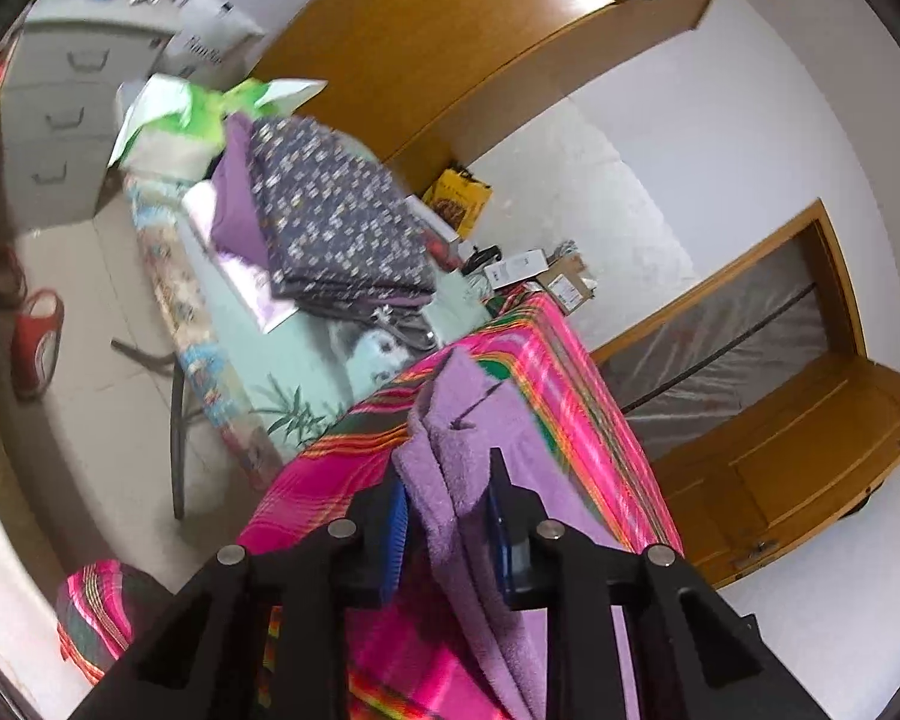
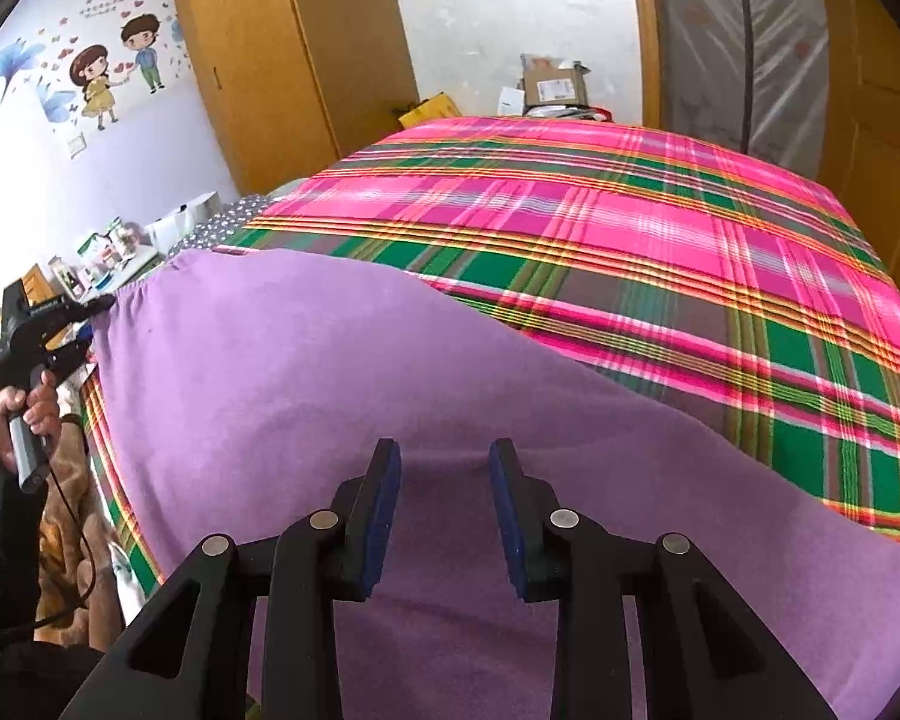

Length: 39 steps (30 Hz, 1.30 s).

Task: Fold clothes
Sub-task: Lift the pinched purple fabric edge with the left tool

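Left wrist view shows my left claw (image 1: 444,516) pinching a bunched edge of the purple fleece garment (image 1: 480,420), raised off the plaid bedspread (image 1: 576,360) so that I can, I judge, carry that corner over for a fold. Right wrist view has my right claw (image 2: 444,480) half spread low over the garment's flat middle, pads apparently gripping nothing, probably ready to steady it.

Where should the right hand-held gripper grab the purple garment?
On the near edge of the purple garment, coming from this side. It lies flat on the plaid sheet, so only an edge offers a fold to pinch.
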Each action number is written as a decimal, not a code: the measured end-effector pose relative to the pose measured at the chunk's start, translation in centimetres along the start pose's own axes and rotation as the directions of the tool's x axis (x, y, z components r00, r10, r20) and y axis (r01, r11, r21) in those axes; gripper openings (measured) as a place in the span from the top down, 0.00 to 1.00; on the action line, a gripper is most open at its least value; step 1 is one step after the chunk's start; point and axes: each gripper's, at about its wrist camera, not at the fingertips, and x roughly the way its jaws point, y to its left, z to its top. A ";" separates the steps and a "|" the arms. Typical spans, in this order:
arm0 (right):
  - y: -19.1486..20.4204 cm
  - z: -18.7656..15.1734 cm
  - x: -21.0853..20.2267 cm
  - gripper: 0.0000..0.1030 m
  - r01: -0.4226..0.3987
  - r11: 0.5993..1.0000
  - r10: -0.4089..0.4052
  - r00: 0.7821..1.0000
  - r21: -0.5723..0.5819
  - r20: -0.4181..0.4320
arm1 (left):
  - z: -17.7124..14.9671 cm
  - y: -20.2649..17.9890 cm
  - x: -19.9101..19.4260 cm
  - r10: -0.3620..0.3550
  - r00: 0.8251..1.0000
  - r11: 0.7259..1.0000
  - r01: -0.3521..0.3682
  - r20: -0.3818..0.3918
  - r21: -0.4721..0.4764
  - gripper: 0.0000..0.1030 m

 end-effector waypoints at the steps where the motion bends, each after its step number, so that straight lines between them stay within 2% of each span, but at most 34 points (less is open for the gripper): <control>1: 0.1 0.0 0.0 0.69 -0.004 1.000 0.004 1.000 -0.003 0.001 | 0.1 -0.4 -0.2 -0.009 1.000 1.000 0.009 0.003 0.007 0.78; 7: 0.7 -0.1 0.1 0.69 -0.051 0.999 0.051 0.999 -0.019 -0.005 | 0.5 -3.6 -1.0 -0.060 0.998 0.996 0.059 0.011 0.070 0.79; 13: 1.0 -0.1 0.1 0.69 -0.059 0.998 0.059 0.998 -0.028 -0.004 | 0.6 -7.1 -1.6 -0.118 0.993 0.983 0.116 0.006 0.142 0.80; 23: 0.4 -0.3 -0.4 0.69 -0.057 0.998 0.057 0.998 -0.001 0.014 | -1.1 -13.8 -2.2 -0.238 0.970 0.926 0.242 -0.052 0.291 0.80; 29: -0.1 -0.4 -1.0 0.69 -0.063 0.998 0.062 0.998 0.026 0.034 | -3.6 -18.4 -1.7 -0.315 0.939 0.862 0.344 -0.138 0.373 0.80; 32: -0.4 -0.5 -1.3 0.69 -0.061 0.997 0.060 0.997 0.042 0.039 | -5.5 -20.6 -1.1 -0.344 0.917 0.822 0.398 -0.202 0.407 0.80; 39: -1.4 -1.0 -1.9 0.69 -0.053 0.994 0.048 0.997 0.091 0.054 | -11.2 -24.2 1.3 -0.355 0.848 0.732 0.514 -0.393 0.447 0.80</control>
